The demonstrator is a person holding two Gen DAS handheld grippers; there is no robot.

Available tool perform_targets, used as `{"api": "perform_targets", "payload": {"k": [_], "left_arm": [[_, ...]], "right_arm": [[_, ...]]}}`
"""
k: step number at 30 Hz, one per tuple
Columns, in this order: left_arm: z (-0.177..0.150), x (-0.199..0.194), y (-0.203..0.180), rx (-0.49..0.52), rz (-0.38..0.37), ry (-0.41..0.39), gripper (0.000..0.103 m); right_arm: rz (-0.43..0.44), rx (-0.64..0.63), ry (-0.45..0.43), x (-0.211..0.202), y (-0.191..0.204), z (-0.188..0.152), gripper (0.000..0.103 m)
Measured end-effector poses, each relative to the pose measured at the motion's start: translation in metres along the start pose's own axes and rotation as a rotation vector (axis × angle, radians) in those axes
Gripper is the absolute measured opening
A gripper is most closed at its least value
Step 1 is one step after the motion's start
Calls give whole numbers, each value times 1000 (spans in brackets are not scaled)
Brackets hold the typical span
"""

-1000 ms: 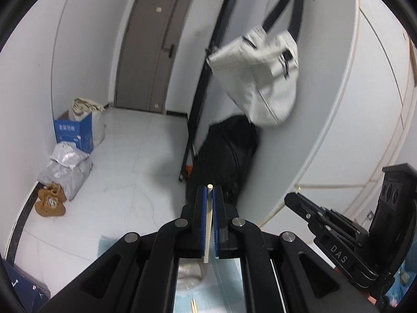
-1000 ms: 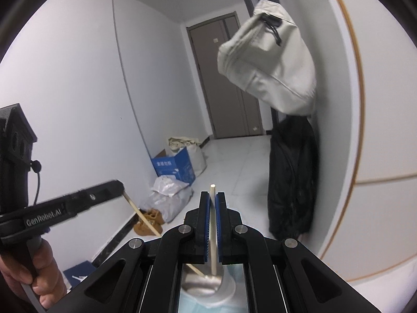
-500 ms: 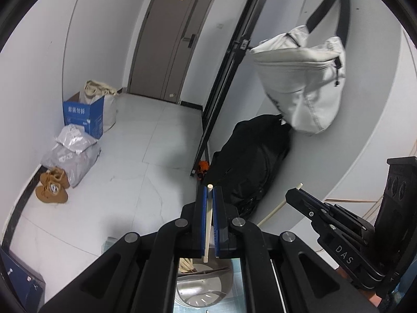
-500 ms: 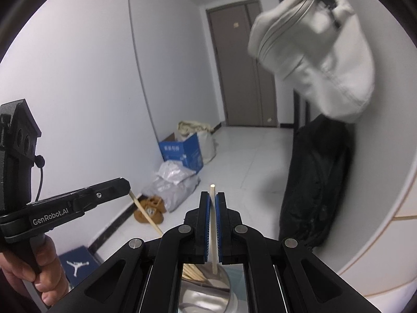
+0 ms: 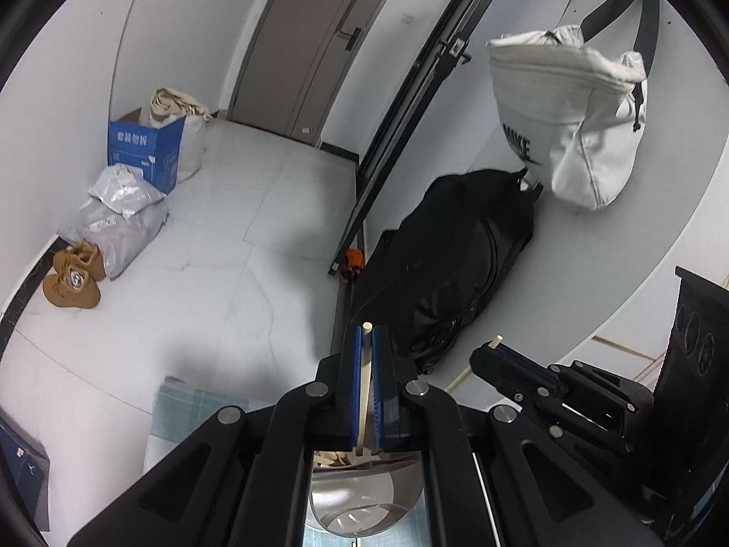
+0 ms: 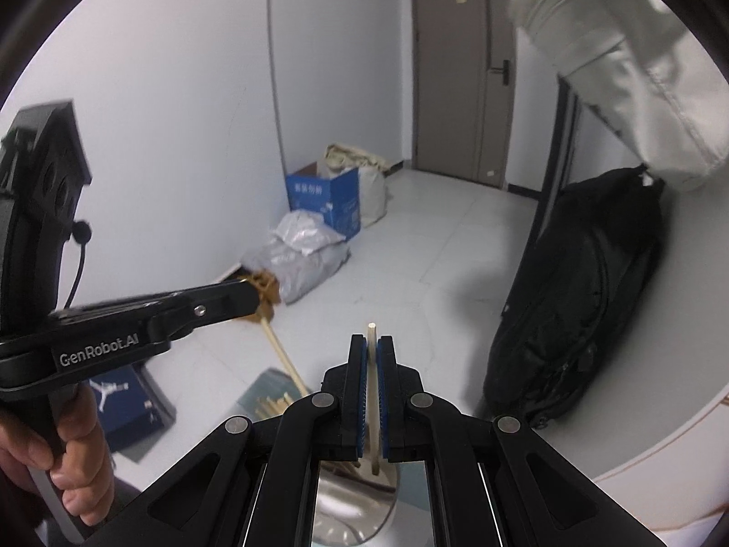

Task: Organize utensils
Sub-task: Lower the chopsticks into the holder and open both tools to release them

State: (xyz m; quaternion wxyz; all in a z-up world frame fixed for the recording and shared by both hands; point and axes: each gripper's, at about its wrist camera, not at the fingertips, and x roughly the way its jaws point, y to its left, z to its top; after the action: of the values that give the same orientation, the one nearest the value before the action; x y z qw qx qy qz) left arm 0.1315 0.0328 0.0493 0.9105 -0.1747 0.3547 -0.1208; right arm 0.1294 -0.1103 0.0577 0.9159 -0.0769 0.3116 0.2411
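Observation:
In the left wrist view my left gripper [image 5: 364, 335] is shut on a pale wooden chopstick [image 5: 363, 383] that stands upright between its blue pads. Below it is a shiny metal utensil holder [image 5: 364, 501] with several chopsticks inside. My right gripper [image 6: 371, 346] is shut on a second chopstick [image 6: 372, 392] above the same metal holder [image 6: 355, 515]. The left wrist view shows the right gripper [image 5: 490, 358] at the right. From the right wrist camera the left gripper [image 6: 237, 296] appears at the left, held by a hand [image 6: 68, 460].
A teal mat [image 5: 182, 410] lies under the holder, with more chopsticks [image 6: 269, 403] on it. Beyond are a tiled floor, a blue box [image 5: 146, 150], grey parcels [image 5: 118, 219], brown shoes [image 5: 73, 273], a black bag [image 5: 451, 264] and a hanging white bag [image 5: 574, 118].
Both grippers have sunk and tilted downward with their chopsticks still held. The metal holder now shows larger beneath the jaws. The two grippers have drawn closer together.

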Motion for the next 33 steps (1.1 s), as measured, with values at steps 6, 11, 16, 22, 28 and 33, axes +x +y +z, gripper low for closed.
{"api": "perform_targets", "payload": {"k": [6,11,16,22,28,33], "left_arm": [[-5,12,2,24,-16,45,1],[-6,17,5,29,-41,88,1],[-6,25,9,9,-78,163,1],[-4,10,16,-18,-53,105,54],[-8,0,17,-9,30,93,54],[-15,-12,8,23,82,69,55]], "right_arm": [[15,-11,47,19,5,-11,4],[57,43,81,34,-2,-17,4],[126,146,117,44,-16,-27,7],[168,259,88,34,-36,-38,30],[151,309,44,14,-45,-49,45],[145,334,22,-2,-44,-55,48]]}}
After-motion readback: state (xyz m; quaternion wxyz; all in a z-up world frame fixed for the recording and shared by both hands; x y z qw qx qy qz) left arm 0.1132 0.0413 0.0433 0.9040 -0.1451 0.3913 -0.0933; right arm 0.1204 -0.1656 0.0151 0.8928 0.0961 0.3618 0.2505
